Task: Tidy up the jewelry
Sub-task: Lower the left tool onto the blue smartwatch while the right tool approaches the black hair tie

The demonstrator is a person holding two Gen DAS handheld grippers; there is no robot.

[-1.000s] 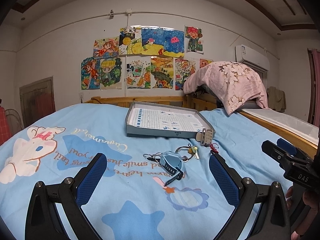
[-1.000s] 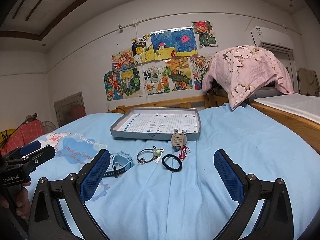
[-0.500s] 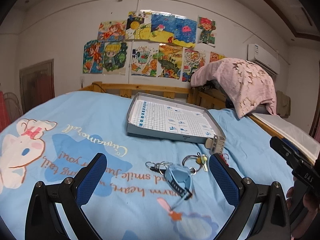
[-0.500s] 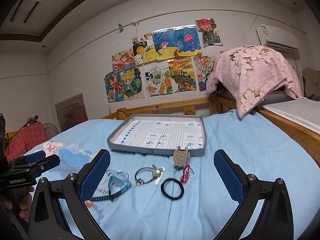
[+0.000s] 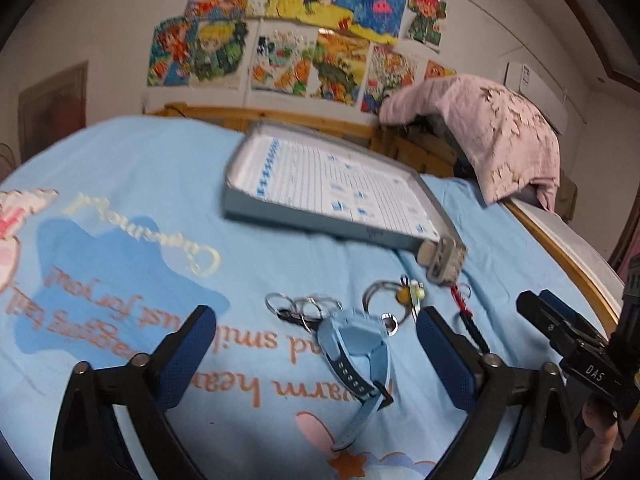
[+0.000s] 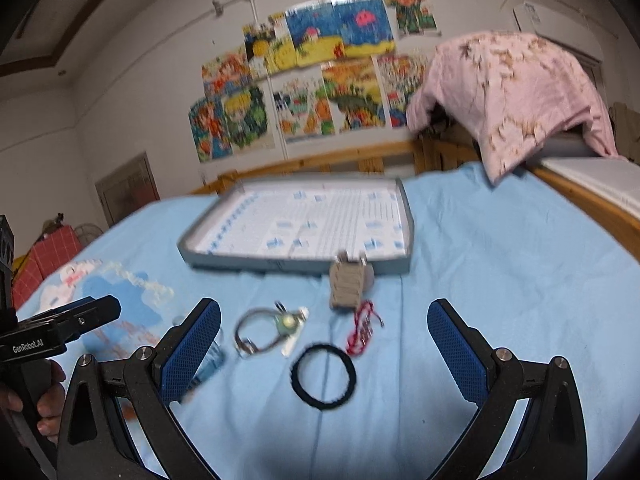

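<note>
Jewelry lies on a blue bedsheet in front of a grey tray (image 5: 248, 210). My left gripper (image 5: 314, 320) hovers low over a light blue watch (image 5: 356, 340); its jaws are closing, with the watch between them and the pads clear of it. Beside the watch lie key rings (image 5: 304, 306), a bead bracelet (image 5: 404, 294) and a red string bracelet (image 5: 460, 300). A beige hair clip (image 5: 442, 260) leans on the tray's corner. My right gripper (image 6: 324, 312) stands open above a black hair tie (image 6: 324, 347), with the bead bracelet (image 6: 288, 322) and red string (image 6: 362, 330) just beyond.
The grey tray (image 6: 280, 265) has a white gridded floor and holds nothing. A pink blanket (image 5: 492, 136) is draped over the wooden bed frame at the right. A person's hand (image 5: 600, 428) holds the right gripper's handle. Drawings cover the back wall.
Both grippers have moved forward and tilted down toward the jewelry, which now looks larger and sits between the fingers. The left jaws have narrowed slightly.
</note>
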